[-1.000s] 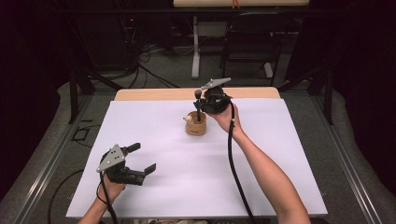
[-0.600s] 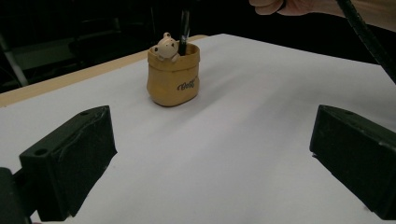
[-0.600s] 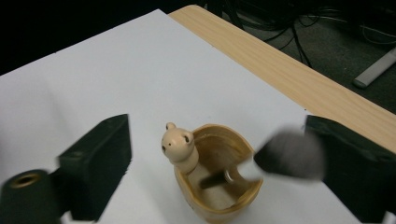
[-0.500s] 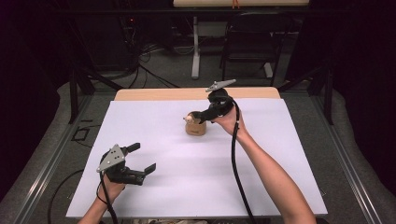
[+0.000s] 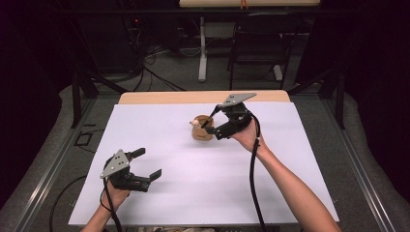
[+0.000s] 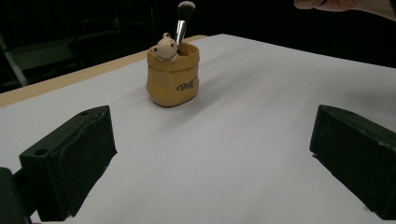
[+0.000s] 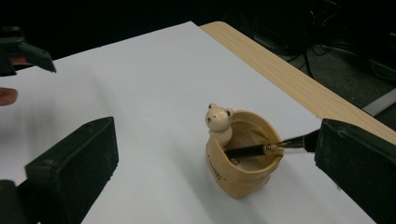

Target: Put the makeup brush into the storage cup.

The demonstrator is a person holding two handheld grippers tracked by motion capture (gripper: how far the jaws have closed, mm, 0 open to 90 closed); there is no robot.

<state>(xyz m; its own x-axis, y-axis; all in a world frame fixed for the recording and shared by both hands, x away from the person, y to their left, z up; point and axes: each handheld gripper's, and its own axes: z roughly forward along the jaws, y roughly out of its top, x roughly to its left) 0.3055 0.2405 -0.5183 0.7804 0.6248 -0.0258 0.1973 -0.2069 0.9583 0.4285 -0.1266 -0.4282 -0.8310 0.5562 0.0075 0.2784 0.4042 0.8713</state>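
High view, desk: a white sheet covers the desk, leaving a strip of bare wood along the far edge.
High view, holder: a small tan holder with a bear figure on its rim stands upright on the sheet, nearer the far edge than the near one, about midway across.
High view, right gripper: just beside the holder on its right, jaws pointing at the rim, released and gripping nothing (touching or just clear, I cannot tell).
High view, left gripper: near the near left corner of the desk, well apart from the holder, jaws spread and empty.
Left gripper view, holder: stands upright on the sheet beyond the gap between the two spread jaws, toward the wooden far edge.
Left gripper view, brush: a makeup brush rises out of the holder, bristle head uppermost, leaning slightly.
Right gripper view, holder: sits close ahead, between the two wide-set jaws and nearer the right-hand one; the bear faces away from the wooden edge.
Right gripper view, brush: its dark handle lies inside the holder and its metal ferrule crosses the rim, running up to the right-hand jaw (contact unclear).
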